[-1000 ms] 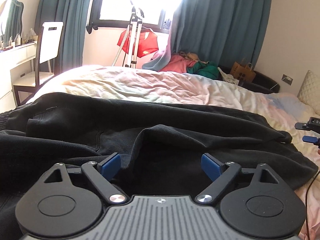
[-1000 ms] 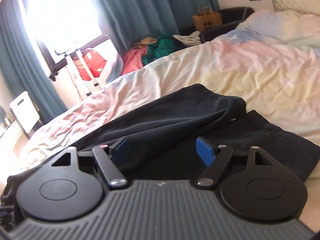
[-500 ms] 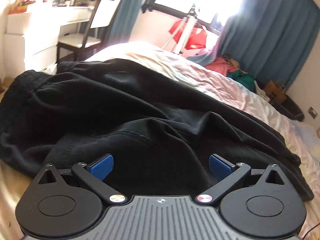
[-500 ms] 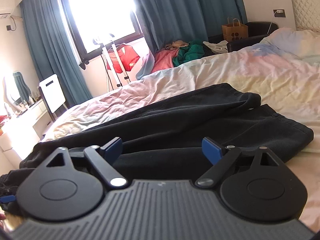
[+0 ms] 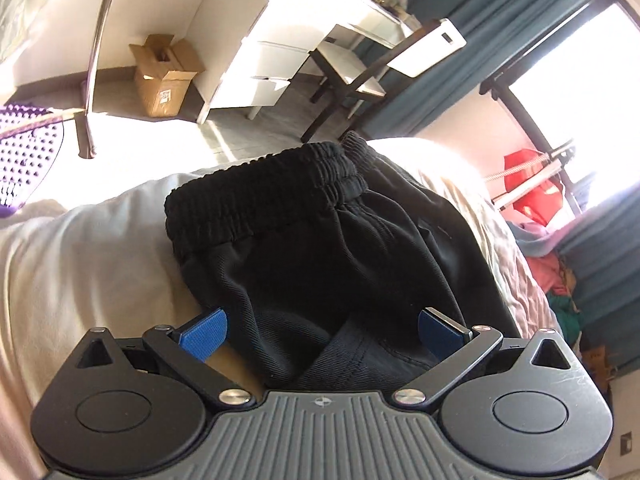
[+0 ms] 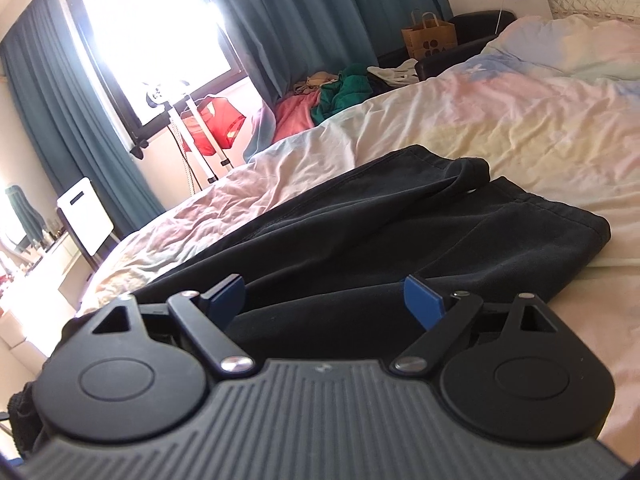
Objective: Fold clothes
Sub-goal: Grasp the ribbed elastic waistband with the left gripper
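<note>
Black trousers (image 5: 320,256) lie spread on the pastel bedsheet (image 6: 500,120). The left gripper (image 5: 320,332), jaws apart, sits over the seat, the elastic waistband (image 5: 264,196) toward 11 o'clock. The right gripper (image 6: 324,300), jaws apart, hovers over the legs, hems (image 6: 568,216) toward 2 o'clock.

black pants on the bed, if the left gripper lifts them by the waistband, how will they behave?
Probably floppy: the black pants lie in soft folds and creases, so they should drape and sag below the left gripper. The gathered waistband looks thick, likely a firmer bite than the legs. The long legs would probably drag across the bedsheet rather than lift clear.
</note>
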Demonstrator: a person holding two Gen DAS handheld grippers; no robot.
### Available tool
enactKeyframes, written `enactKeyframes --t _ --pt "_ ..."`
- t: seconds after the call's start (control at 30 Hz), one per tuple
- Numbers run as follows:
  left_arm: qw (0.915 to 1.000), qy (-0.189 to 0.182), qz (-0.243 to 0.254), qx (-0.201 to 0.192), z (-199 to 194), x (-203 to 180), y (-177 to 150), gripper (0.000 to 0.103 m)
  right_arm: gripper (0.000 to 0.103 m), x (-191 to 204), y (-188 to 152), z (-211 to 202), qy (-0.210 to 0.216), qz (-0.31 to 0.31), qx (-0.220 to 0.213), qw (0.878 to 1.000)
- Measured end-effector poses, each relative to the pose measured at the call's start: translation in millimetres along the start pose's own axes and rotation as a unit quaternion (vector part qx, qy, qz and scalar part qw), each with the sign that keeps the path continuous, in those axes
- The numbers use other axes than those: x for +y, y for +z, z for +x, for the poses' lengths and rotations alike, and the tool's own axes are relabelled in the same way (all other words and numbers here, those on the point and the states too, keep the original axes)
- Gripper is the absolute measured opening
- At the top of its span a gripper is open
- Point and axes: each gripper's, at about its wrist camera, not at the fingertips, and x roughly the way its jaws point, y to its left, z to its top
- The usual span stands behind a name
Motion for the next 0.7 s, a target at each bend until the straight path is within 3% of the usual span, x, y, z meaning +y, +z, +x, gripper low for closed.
enactKeyframes --t 0.27,0.4,0.57,0.7 --pt "0.9978 0.032 -0.046 0.034 32 5 2 0.103 0.088 -7 0 1 0.000 0.020 0.005 1.000" --pt "0.9978 0.016 -0.060 0.025 38 4 6 0.103 0.088 -11 0 4 0.002 0.033 0.012 0.999" --pt "0.9952 -0.073 -0.062 -0.019 22 2 4 0.103 0.088 -12 -1 6 0.001 0.041 0.016 0.999" --pt "0.9815 -0.168 -0.078 -0.049 4 3 -3 0.103 0.088 -13 -1 6 -0.003 0.042 0.016 0.999"
